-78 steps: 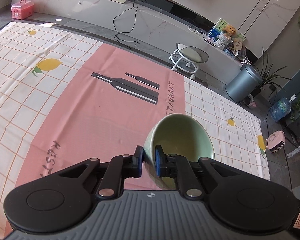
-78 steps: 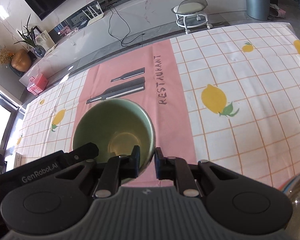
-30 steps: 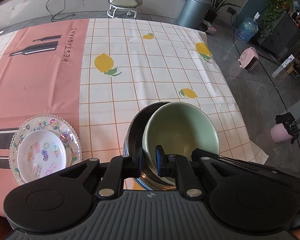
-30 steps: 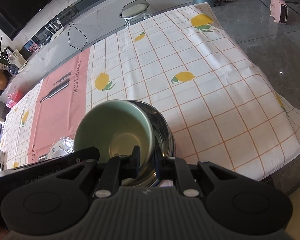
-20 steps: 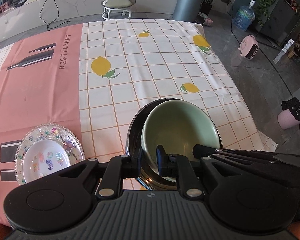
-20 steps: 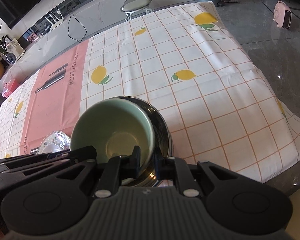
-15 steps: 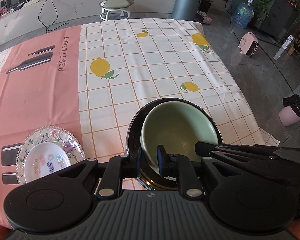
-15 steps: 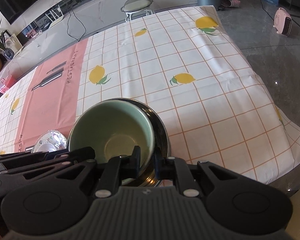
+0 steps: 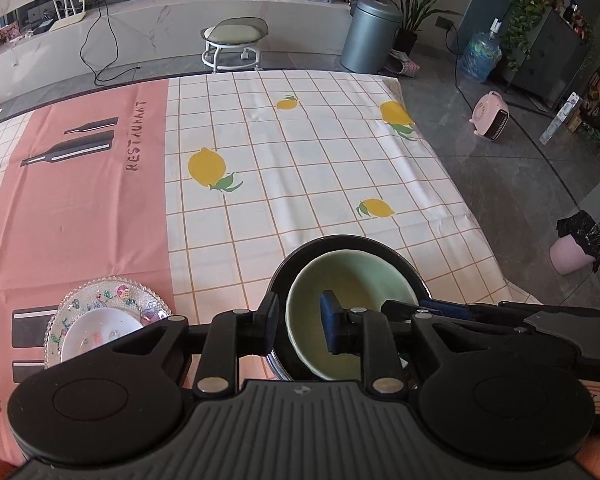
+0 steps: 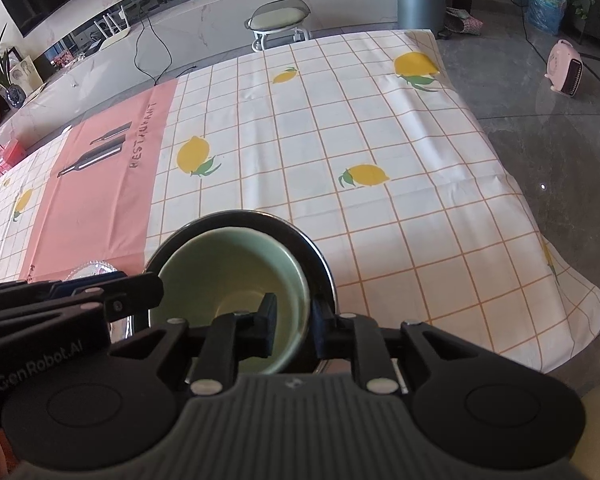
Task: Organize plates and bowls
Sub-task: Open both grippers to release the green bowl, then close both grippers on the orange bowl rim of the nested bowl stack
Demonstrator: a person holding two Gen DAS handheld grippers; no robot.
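A pale green bowl (image 9: pixel 352 280) rests inside a dark steel bowl (image 9: pixel 340 242) near the table's front edge; both also show in the right wrist view, green bowl (image 10: pixel 228 264) in steel bowl (image 10: pixel 300 240). My left gripper (image 9: pixel 299 318) is open, its fingers standing either side of the green bowl's left rim. My right gripper (image 10: pixel 293 322) is open, its fingers either side of the green bowl's right rim. A clear beaded plate (image 9: pixel 140 300) holding a small white dish (image 9: pixel 100 332) lies to the left.
The table wears a checked lemon cloth (image 9: pixel 300 168) with a pink strip (image 9: pixel 80 208). Its right edge drops to a grey floor with a pink heater (image 9: pixel 492 120). A stool (image 9: pixel 234 40) and a bin (image 9: pixel 370 36) stand beyond the far edge.
Both grippers have opened and let go of the green bowl's rim. The bowl has settled lower into the steel bowl.
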